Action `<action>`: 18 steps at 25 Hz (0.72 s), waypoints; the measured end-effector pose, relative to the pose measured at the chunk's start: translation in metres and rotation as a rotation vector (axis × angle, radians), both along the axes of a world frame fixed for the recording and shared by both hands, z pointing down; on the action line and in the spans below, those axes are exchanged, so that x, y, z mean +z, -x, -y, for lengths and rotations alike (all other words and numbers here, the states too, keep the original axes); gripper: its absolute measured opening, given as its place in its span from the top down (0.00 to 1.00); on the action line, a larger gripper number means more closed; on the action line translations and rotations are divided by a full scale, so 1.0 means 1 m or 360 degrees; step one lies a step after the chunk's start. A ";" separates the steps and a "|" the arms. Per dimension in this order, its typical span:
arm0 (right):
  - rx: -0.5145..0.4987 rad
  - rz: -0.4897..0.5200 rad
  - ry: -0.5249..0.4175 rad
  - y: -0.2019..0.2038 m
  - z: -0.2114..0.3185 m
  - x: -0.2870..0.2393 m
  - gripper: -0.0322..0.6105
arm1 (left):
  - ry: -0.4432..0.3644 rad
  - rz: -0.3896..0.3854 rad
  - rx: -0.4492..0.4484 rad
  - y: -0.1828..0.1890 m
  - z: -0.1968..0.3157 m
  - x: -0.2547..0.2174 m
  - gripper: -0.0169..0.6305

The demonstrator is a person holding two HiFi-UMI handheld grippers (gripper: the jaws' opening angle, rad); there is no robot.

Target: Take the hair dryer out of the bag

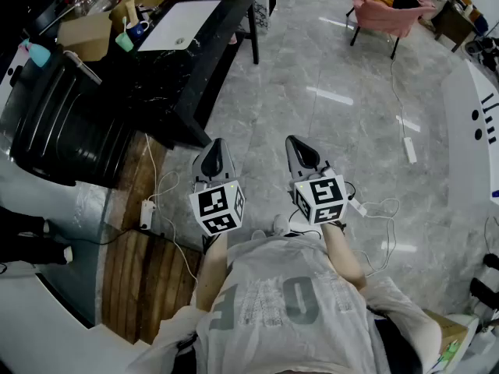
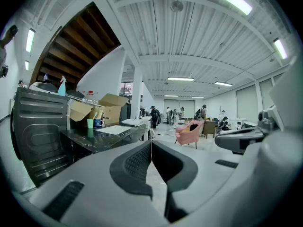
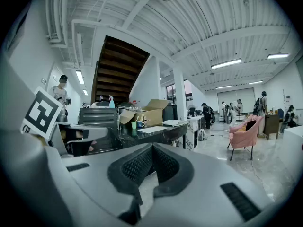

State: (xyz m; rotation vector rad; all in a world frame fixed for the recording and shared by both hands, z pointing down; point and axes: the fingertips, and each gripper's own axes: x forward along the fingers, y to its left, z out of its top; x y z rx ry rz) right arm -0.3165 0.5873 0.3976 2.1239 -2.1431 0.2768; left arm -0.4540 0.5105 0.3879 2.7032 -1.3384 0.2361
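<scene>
My left tongs [image 1: 216, 156] and right tongs [image 1: 302, 151]: both closed tight, empty, held out over the floor [image 1: 351, 68]. Hair dryer, bag: in no view. Step: search, not begun. Next, I judge: face the black table [image 1: 204, 68], locate the bag, open tongs.

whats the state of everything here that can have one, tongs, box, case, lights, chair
left tongs: shut, nothing between them
right tongs: shut, nothing between them
brown cardboard box: top flaps open
black ribbed hard case: upright, looks closed
long ceiling strip light: lit
pink upholstered armchair: upright, dark and yellow things on its seat
</scene>
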 end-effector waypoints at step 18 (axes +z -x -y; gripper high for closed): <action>0.0039 0.0134 0.0019 -0.063 0.001 0.014 0.90 | 0.0053 -0.0041 -0.0043 -0.034 0.009 0.012 0.93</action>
